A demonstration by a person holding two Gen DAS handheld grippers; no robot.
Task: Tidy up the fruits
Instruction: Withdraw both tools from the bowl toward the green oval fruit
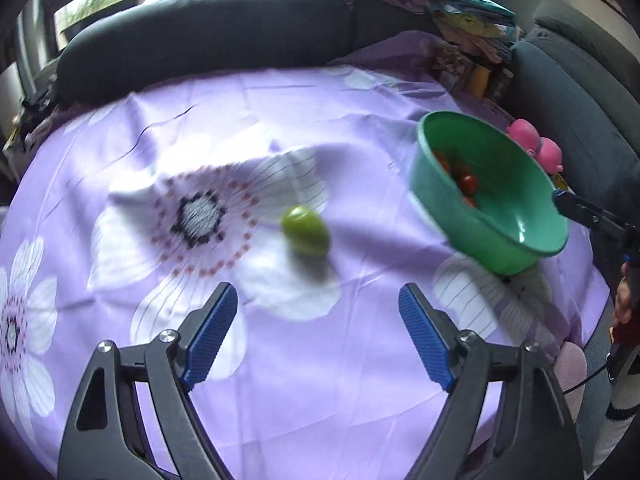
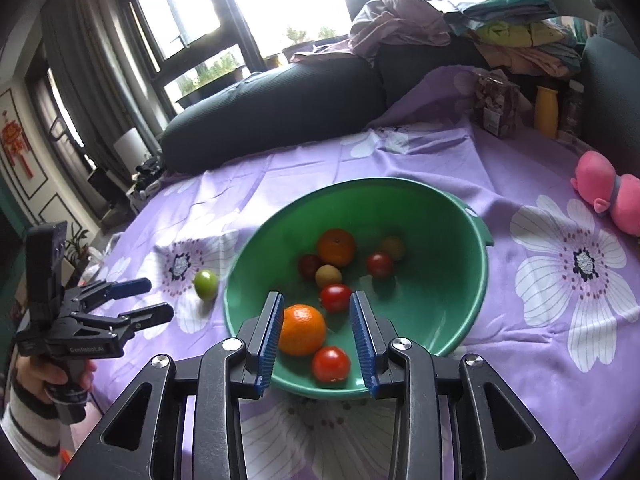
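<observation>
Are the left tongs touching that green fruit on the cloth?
Apart. The left wrist view shows the left tongs open, with bare purple cloth between their tips and the green fruit.
</observation>
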